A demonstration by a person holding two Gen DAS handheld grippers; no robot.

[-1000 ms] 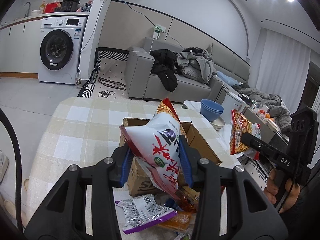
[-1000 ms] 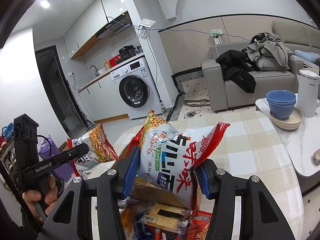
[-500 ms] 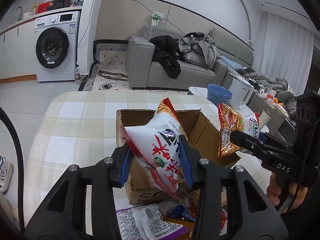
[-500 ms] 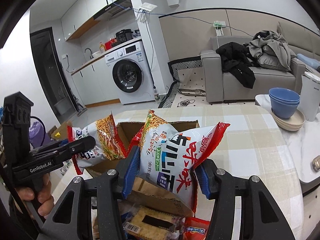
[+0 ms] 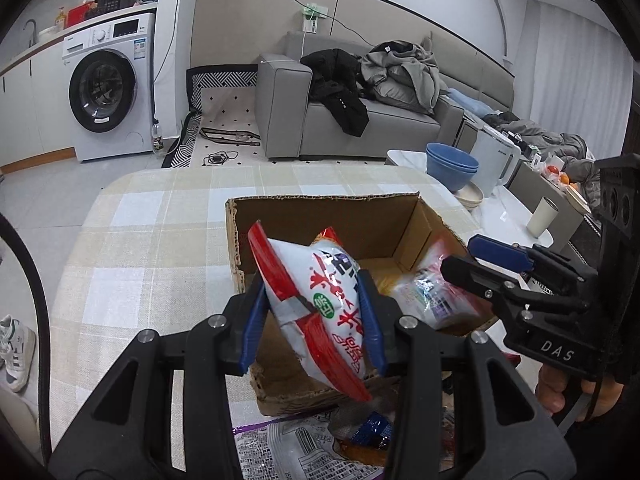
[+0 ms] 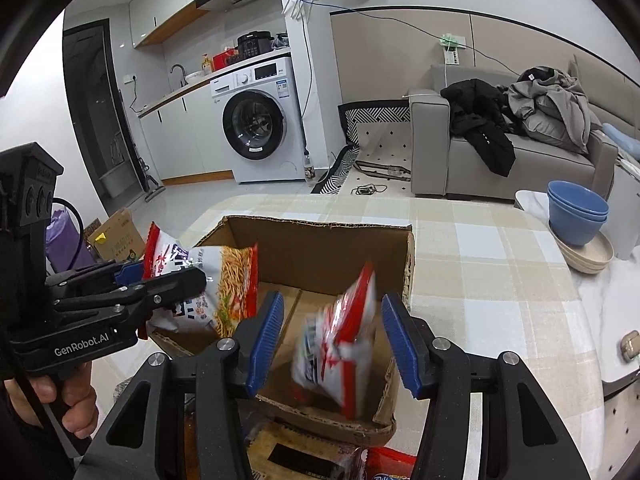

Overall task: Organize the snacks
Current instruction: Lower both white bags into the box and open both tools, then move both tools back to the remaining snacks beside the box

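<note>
An open cardboard box stands on the checked table. My left gripper is shut on a red-and-white snack bag and holds it over the box's near left corner; the bag also shows in the right wrist view. My right gripper is open over the box. A second red-and-white snack bag, blurred, lies loose between its fingers inside the box, and shows in the left wrist view under the right gripper.
Several loose snack packets lie on the table in front of the box. Blue bowls on a beige plate and a white kettle stand on the white side table to the right. The checked tablecloth stretches left.
My right gripper has opened and let go of its snack bag, which has dropped into the box. Both grippers have moved down and forward over the box; the left still holds its bag.
</note>
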